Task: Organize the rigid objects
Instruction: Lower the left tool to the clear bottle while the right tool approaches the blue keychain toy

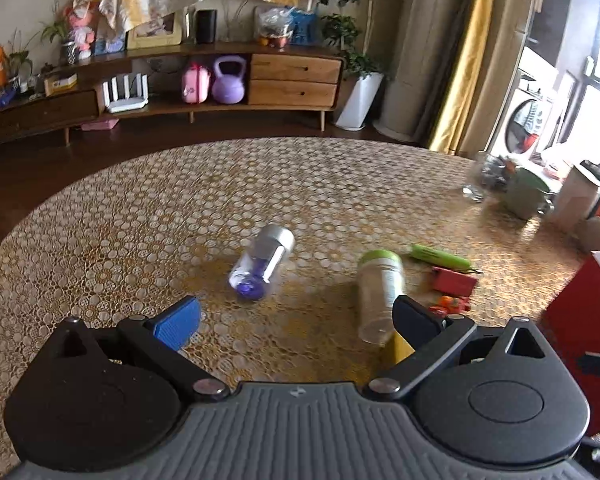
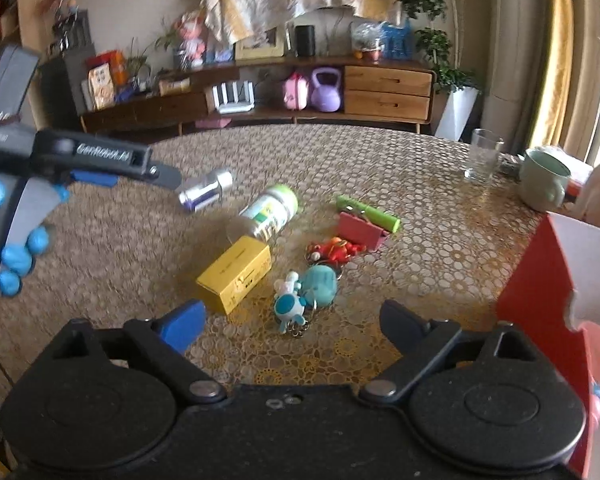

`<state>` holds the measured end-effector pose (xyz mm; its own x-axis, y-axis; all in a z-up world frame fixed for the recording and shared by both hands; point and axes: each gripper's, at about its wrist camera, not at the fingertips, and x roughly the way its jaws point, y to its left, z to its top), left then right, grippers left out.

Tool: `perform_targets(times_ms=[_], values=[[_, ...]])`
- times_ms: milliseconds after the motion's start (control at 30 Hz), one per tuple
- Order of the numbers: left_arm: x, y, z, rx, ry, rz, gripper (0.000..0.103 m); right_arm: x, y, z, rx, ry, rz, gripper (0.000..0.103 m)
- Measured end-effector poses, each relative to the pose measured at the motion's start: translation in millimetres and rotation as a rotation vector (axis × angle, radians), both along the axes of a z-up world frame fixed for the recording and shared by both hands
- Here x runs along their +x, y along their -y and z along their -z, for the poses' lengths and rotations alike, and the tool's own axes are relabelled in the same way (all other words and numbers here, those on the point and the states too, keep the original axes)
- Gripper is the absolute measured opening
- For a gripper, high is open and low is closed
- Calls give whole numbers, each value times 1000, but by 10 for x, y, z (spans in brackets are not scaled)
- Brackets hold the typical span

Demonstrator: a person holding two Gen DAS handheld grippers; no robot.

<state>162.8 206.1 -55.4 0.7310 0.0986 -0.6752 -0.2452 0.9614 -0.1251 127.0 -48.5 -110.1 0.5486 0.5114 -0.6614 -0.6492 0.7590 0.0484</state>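
Note:
My left gripper point(image 1: 296, 320) is open and empty above the table, with a clear bottle with a silver cap point(image 1: 262, 263) lying just ahead of it and a green-capped bottle point(image 1: 380, 288) lying by its right finger. My right gripper point(image 2: 292, 322) is open and empty, just behind a blue-and-white toy keychain point(image 2: 290, 306) and a teal one point(image 2: 320, 285). A yellow box point(image 2: 236, 274), the green-capped bottle point(image 2: 270, 212), the silver-capped bottle point(image 2: 206, 191), a red toy point(image 2: 334, 249), a red holder point(image 2: 360, 231) and a green tube point(image 2: 368, 213) lie ahead. The left gripper also shows at the left of the right wrist view point(image 2: 112, 168).
A red box with a white inside point(image 2: 540, 284) stands at the right edge of the round table point(image 2: 440, 240). A glass point(image 2: 482, 155) and a green mug point(image 2: 544, 184) stand at the far right. A wooden sideboard point(image 1: 220, 80) lines the far wall.

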Motion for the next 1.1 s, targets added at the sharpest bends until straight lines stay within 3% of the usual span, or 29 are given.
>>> perform_targets(times_ms=[567,700,967,1100], values=[[651,-283,470,34,-81,-48,103,354,-306,422,-44,-74,11,74],[763,-271,549,57,-91,-42,103,409,-353,490,-46,-100,25,62],[917,-327,663,69,-86,-56,102,422,-391,509,-42,-120,44,50],[991,-351,709,55,-90,-66,86,431,-394,528,-31,-133,52,45]])
